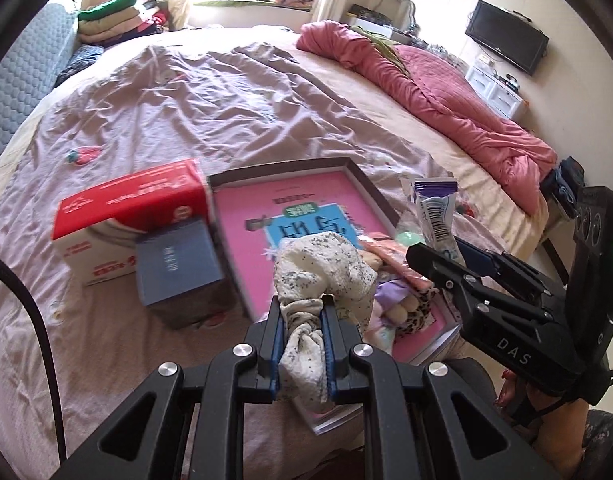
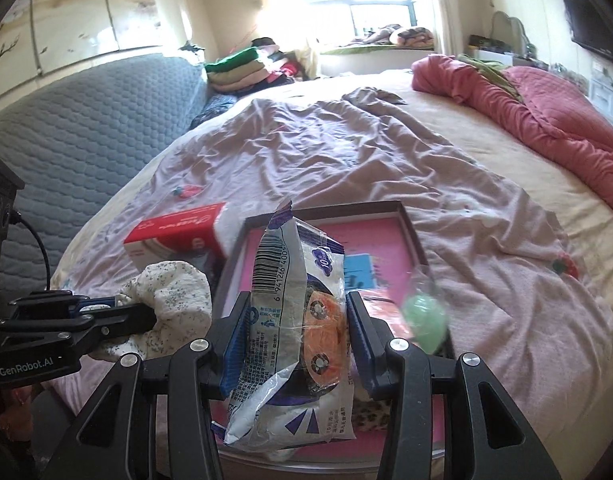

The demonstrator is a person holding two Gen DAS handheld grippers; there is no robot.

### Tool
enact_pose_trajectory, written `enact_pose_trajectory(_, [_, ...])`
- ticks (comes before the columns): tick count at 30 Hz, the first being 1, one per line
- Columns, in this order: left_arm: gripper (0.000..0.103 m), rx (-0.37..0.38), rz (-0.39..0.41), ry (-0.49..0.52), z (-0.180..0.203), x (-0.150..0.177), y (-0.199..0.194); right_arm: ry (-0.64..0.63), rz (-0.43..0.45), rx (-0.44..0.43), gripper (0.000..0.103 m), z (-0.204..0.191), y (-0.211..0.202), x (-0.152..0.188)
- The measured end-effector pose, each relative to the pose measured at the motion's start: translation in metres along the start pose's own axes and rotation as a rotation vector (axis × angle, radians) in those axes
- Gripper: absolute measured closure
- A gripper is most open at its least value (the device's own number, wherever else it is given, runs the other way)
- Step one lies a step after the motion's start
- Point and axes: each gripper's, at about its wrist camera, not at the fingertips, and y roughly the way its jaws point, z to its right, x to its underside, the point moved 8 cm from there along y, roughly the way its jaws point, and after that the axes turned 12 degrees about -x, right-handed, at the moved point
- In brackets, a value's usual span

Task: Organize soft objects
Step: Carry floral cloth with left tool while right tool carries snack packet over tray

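Note:
My left gripper [image 1: 302, 308] is shut on a cream floral scrunchie [image 1: 318, 264], held above the near edge of a pink-lined shallow box [image 1: 246, 208] on the bed. The same scrunchie [image 2: 170, 296] shows at the left of the right wrist view, clamped in the left gripper [image 2: 122, 312]. My right gripper [image 2: 294, 316] is shut on a white and purple plastic packet [image 2: 290, 320] with a barcode, lifted over the box [image 2: 402, 216]. In the left wrist view that packet [image 1: 434, 212] sticks up from the right gripper [image 1: 438, 256]. Small soft items lie in the box: a leopard-print piece [image 1: 418, 308], a lilac one [image 1: 390, 292], a green ball [image 2: 424, 320].
A red and white carton [image 1: 126, 208] and a dark blue box [image 1: 178, 264] sit left of the pink box. A rumpled lilac sheet [image 1: 186, 100] covers the bed; a pink quilt [image 1: 446, 92] is bunched at the right. Folded clothes [image 2: 242, 68] are stacked beyond a grey headboard [image 2: 86, 128].

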Motion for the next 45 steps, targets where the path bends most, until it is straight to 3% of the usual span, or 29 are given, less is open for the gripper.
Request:
enact_pose_trajectory(13, [0.086,0.019,-0.063,0.067,0.044,-0.005,0.042,0.062,0.011,0.018,0.056,0.036,-0.001,0.006])
enact_pose_trajectory(45, [0.082,0.029,-0.093,0.056,0.043,-0.002,0.06,-0.005,-0.101,0.017,0.055,0.033,0.054,0.02])
